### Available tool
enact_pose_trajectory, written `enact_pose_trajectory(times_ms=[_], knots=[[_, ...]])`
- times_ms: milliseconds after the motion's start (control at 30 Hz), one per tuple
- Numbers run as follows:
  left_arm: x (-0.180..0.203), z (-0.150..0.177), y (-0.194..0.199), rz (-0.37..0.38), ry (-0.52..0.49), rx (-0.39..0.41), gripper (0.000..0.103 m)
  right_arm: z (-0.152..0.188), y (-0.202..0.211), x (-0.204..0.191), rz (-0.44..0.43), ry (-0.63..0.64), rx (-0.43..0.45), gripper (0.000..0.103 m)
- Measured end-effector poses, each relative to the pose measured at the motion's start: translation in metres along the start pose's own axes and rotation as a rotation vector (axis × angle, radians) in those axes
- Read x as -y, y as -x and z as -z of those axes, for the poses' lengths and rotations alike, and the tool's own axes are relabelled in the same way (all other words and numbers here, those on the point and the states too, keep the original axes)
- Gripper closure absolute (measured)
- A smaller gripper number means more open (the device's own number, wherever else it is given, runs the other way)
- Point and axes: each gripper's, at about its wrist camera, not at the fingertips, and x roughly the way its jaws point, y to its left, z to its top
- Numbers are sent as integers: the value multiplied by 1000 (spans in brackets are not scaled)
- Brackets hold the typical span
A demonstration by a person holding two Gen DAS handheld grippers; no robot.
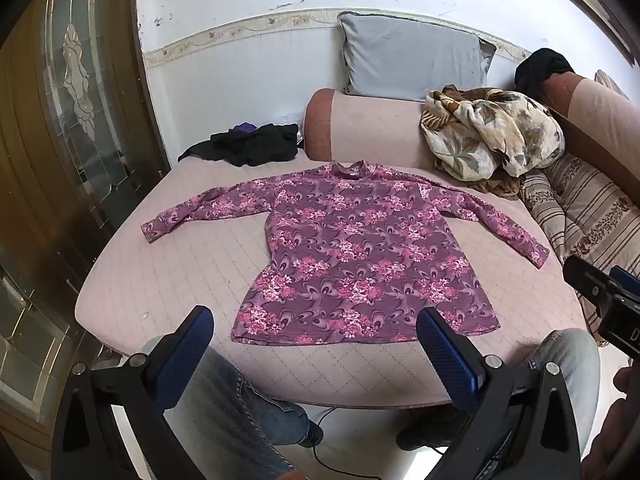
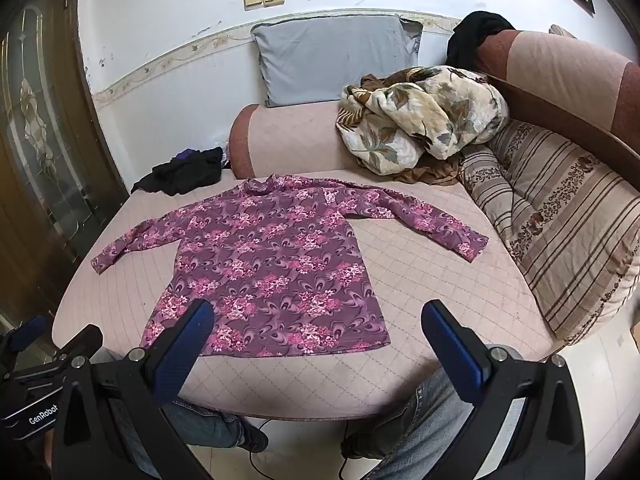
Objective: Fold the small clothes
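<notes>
The purple floral top (image 1: 360, 248) lay flat on the pink quilted bed (image 1: 160, 280), both sleeves spread, collar toward the bolster (image 1: 372, 128). Left gripper (image 1: 316, 344) and right gripper (image 2: 318, 340) hovered near its hem, fingers (image 2: 456, 356) released wide, grasping nothing, clear of the fabric.
</notes>
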Motion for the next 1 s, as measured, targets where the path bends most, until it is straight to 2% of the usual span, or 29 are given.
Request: enact_pose_trajectory(times_ms=[133,300,433,600,700,833,1000], knots=[[0,0,1,-11,6,16,0,1,4,-1,19,-8,27,0],[3,1,1,-31,15,29,0,-1,13,2,-6,-29,80,0],[-1,-1,7,-37,28,33,0,-3,15,10,-24,1,72,0],[-12,-1,12,-44,76,19,0,3,20,-4,16,45,73,0],[-15,0,15,-42,107,19,0,5,21,0,2,31,59,0],[-12,0,23,-60,83,40,0,5,28,3,-33,1,66,0],[-8,-1,33,-45,60,48,0,7,40,-4,-77,22,74,0]])
